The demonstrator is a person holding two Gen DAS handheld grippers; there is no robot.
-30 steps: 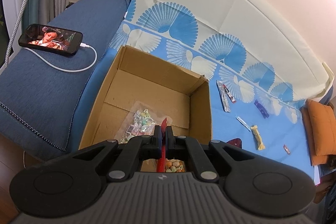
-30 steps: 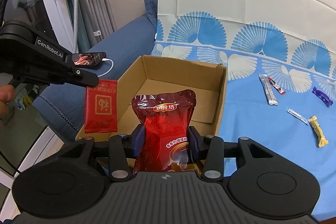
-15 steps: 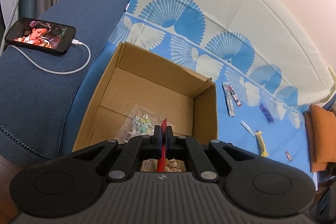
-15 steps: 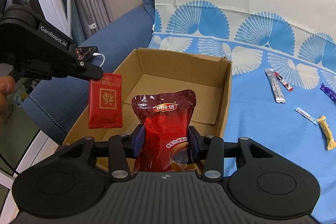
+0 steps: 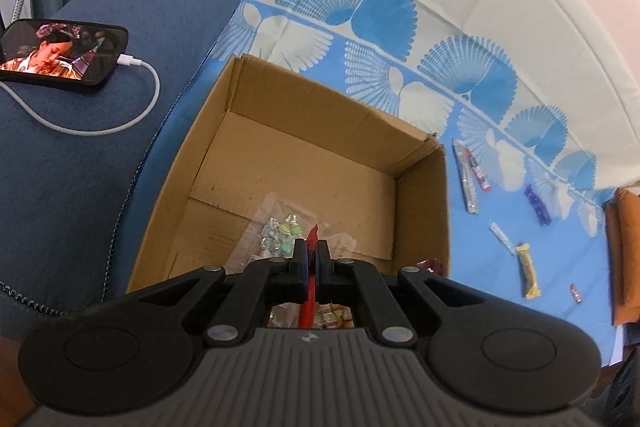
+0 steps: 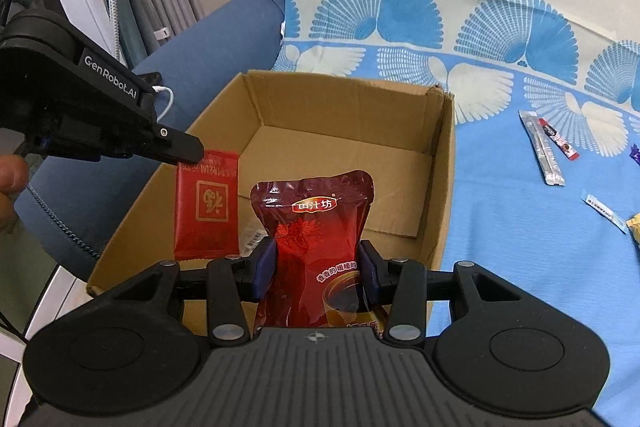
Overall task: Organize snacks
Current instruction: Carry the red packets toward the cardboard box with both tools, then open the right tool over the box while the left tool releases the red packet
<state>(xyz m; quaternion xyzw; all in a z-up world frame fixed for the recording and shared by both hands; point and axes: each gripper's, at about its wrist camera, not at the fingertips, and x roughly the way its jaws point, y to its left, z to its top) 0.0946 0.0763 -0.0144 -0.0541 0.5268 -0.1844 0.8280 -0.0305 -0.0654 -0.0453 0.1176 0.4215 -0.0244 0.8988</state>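
An open cardboard box (image 5: 420,211) (image 6: 444,163) stands on the blue patterned sheet. My left gripper (image 5: 311,254) (image 6: 188,151) is shut on a flat red packet (image 5: 309,291) (image 6: 206,211), which hangs over the box's near left part. My right gripper (image 6: 316,263) is shut on a dark red pouch (image 6: 316,223), held upright over the box's near edge. A clear bag of wrapped candies (image 5: 276,231) lies on the box floor below the left gripper.
Loose snacks lie on the sheet right of the box: a silver stick (image 5: 466,175) (image 6: 544,151), a red-white sachet (image 6: 558,139), a purple candy (image 5: 536,205), a yellow bar (image 5: 528,271). A phone (image 5: 60,51) on a white cable rests on the blue sofa arm. An orange cushion (image 5: 624,255) lies far right.
Both grippers have come down and closer to the box with their packets still held. The box looks larger in both views.
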